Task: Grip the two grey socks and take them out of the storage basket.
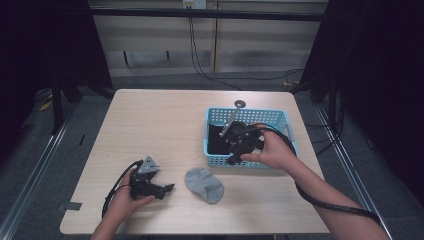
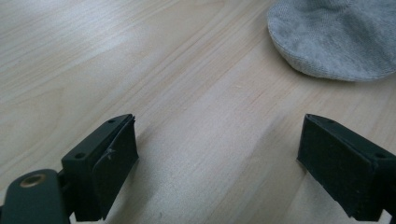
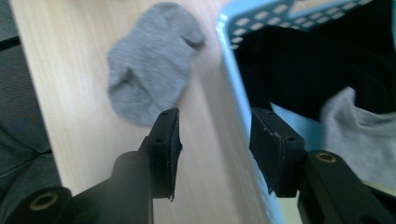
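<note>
Because the table (image 1: 165,120) is the work surface for sorting socks, everything sits in its nearer half, within the person's reach. Largest on it is the blue basket (image 1: 287,122), at about three o'clock from the table's middle, set to the right so the right hand can drop things straight in; the right gripper view shows a dark garment (image 3: 308,65) and a grey sock (image 3: 359,135) already lying in it, which suggests a sock has gone in and another is due. Next in size, the loose grey sock (image 1: 204,185) lies flat on the wood at about five o'clock from the table's middle, just beside the basket's near left corner and between the two hands, probably left there as the next thing to collect.

Over the basket's near wall hangs the right gripper (image 1: 235,159), its jaws partly apart with nothing between them, pointing toward seven o'clock at that sock. At eight o'clock the left gripper (image 1: 170,188) rests low by the table's near edge, jaws spread wide and empty, aimed toward three o'clock at the sock, seemingly waiting to help.
</note>
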Demonstrator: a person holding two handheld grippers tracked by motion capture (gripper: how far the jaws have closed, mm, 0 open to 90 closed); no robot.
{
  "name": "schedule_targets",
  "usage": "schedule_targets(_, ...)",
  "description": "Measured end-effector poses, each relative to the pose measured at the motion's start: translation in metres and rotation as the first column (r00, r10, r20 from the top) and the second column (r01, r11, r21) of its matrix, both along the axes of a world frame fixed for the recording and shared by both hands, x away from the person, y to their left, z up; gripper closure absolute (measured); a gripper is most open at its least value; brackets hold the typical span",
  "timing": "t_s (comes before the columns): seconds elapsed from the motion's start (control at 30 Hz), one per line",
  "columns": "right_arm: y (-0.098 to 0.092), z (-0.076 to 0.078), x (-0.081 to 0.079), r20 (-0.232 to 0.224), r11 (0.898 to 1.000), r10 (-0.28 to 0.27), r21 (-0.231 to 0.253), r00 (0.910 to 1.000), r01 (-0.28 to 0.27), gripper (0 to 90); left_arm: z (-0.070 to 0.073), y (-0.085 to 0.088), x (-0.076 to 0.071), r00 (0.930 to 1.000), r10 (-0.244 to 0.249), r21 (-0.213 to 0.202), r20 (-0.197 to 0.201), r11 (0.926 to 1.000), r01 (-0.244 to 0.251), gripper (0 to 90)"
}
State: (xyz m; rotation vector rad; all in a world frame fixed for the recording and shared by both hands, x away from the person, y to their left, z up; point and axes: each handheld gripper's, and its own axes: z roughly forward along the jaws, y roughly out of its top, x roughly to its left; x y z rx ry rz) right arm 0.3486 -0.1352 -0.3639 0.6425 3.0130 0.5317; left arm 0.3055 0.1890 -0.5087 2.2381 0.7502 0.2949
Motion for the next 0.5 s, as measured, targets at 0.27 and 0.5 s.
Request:
schedule_targets(0.27, -0.017, -0.002, 0.024, 0.014, 0.996, -0.083, -0.025, 0.9965, 0.083, 49.0, 0.0, 0.0, 0.0, 1.0, 0.001, 0.001, 0.001, 1.0, -0.001, 11.1)
schedule_targets(0.5, -0.028, -0.012, 0.042, 0.03, 0.989, -0.141, -0.029, 0.9895, 0.142, 46.1, 0.0, 0.0, 0.0, 1.0, 0.0, 0.001, 0.002, 1.0, 0.0, 11.0)
